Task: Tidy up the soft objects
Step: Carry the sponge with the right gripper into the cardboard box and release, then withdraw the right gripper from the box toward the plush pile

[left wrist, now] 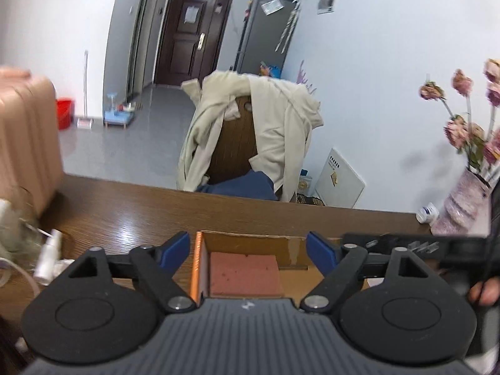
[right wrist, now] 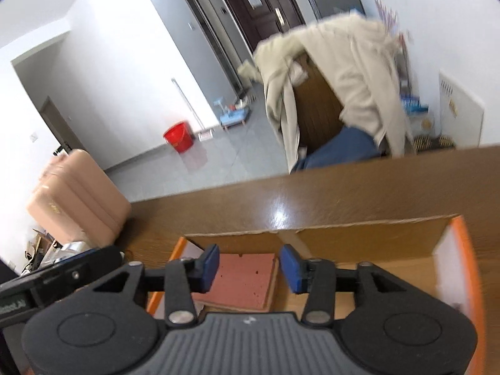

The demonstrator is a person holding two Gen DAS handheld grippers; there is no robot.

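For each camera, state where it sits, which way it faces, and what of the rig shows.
Left wrist: on the left gripper, facing forward over the cardboard box toward a coat-draped chair; open jaws, a hand at right.
Right wrist: on the right gripper, tilted, above the same box; open jaws.
Shared: box, pink sponge, table, chair.

The bench (left wrist: 131, 215) is dark brown with a wood-grain pattern and a glossy sheen. On it, the cardboard box (right wrist: 359, 237) is plain tan inside with a bright orange outer side. The sponge (right wrist: 243, 278) in it is a dull brick pink, speckled with small dark pores. Both grippers are black with ribbed grey bodies, and their fingers (left wrist: 175, 248) carry blue pads. Behind, a cream jacket (left wrist: 281, 131) drapes a brown chair, the bucket (right wrist: 178, 136) is red, and the suitcase (right wrist: 81, 200) is ribbed peach-pink.
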